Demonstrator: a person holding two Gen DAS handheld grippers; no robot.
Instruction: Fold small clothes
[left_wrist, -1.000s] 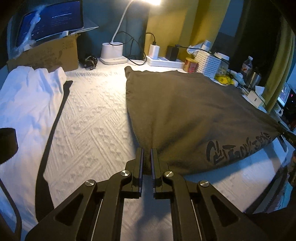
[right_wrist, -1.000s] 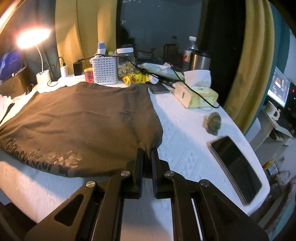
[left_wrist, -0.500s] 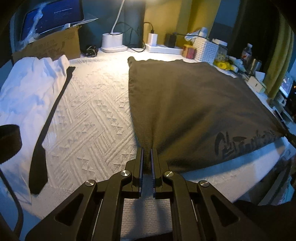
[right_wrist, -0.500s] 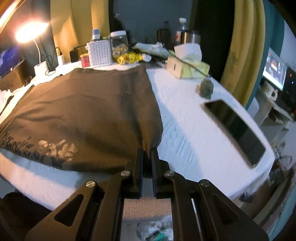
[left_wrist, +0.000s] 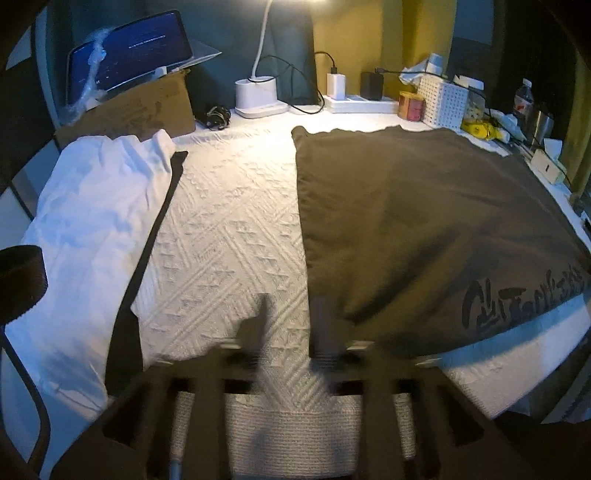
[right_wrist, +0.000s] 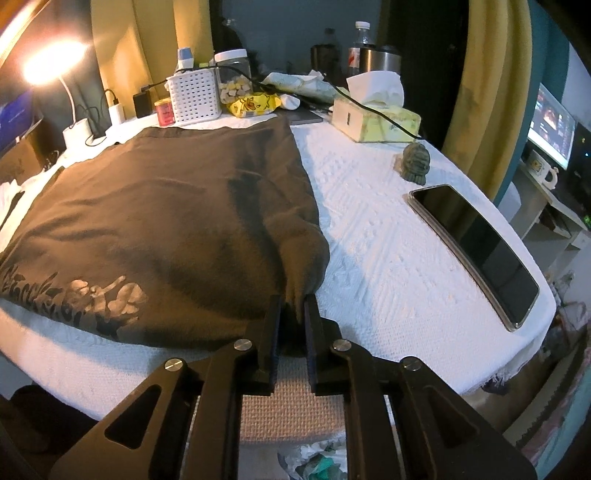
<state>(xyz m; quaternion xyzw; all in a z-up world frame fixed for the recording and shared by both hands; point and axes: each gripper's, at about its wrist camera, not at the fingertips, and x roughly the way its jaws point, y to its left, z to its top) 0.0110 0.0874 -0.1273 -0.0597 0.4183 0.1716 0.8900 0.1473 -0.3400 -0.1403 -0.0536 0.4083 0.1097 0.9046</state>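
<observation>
A dark brown garment (left_wrist: 417, 221) with black lettering lies spread flat on the white textured table cover (left_wrist: 229, 236). My left gripper (left_wrist: 291, 325) is blurred and open, its right finger at the garment's near left corner, its left finger over bare cover. My right gripper (right_wrist: 293, 310) is shut on the garment's (right_wrist: 166, 214) near right corner at the table's front edge.
A white garment (left_wrist: 96, 206) with a black strap (left_wrist: 155, 229) lies at the left. A lamp base (left_wrist: 256, 96), chargers, a white basket (right_wrist: 194, 96), a tissue box (right_wrist: 376, 118), a small figurine (right_wrist: 415, 162) and a phone (right_wrist: 476, 247) stand around the edges.
My left gripper has opened and let go of the garment's near left corner, which now rests on the cover. My right gripper still holds its corner.
</observation>
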